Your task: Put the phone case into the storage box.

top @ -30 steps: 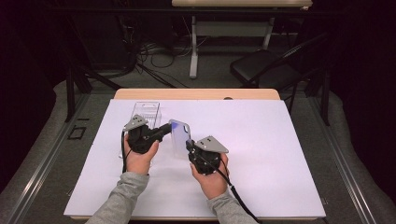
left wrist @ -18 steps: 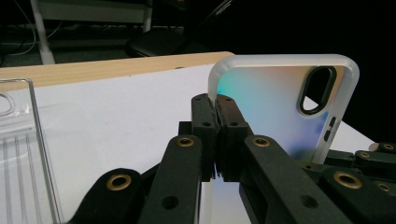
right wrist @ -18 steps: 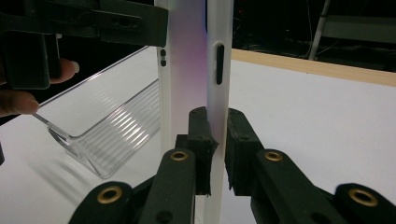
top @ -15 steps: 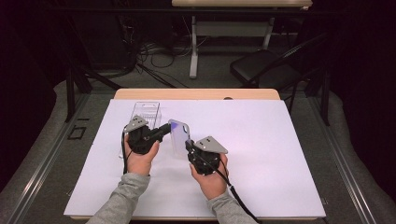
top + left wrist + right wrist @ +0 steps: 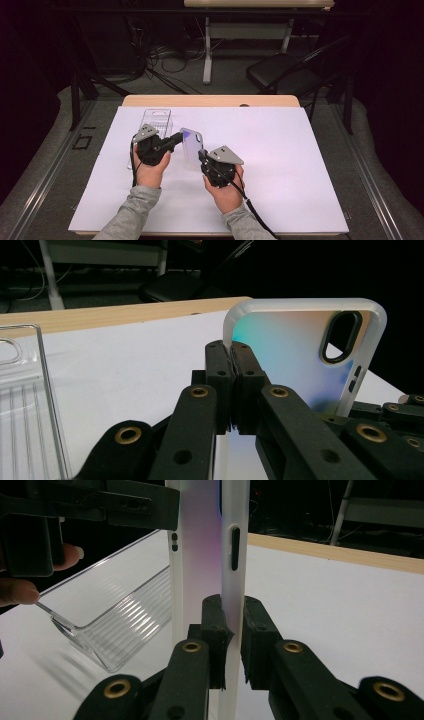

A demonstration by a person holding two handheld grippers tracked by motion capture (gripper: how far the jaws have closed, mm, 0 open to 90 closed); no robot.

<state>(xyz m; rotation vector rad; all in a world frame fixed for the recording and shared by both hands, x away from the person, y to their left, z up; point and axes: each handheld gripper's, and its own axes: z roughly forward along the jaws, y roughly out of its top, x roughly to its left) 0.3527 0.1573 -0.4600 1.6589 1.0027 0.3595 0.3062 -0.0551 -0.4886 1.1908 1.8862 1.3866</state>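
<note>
Nothing had shifted since the earlier frames: both hands, the case and the tray stood as before.

Item 1, phone case (image 5: 192,147): translucent, white-rimmed, iridescent back with an oval camera cut-out. Held upright on edge, raised off the surface, near the middle of the sheet and between the two grippers.

Item 2, left gripper (image 5: 176,140): jaws clamped on the case's left rim, pads pressed tight on the thin wall.

Item 3, right gripper (image 5: 201,156): jaws clamped on the near rim of the case, beside its side-button slot.

Item 4, clear plastic tray (image 5: 156,122): ribbed, empty, lying flat just beyond the left gripper, toward the far left of the sheet.

Risk, as judged: both grips sat on narrow, flexible rims. If the hands pulled apart or twisted against each other, the rim might bow and slip from a pad; should one side let go, the case would likely swing on the other and drop, or strike the tray.

Item 5, surface (image 5: 300,165): wooden top under a white sheet, otherwise bare.

Item 6, room: dark, with a black chair (image 5: 280,75), white table legs and loose cables on the floor at the far side.
</note>
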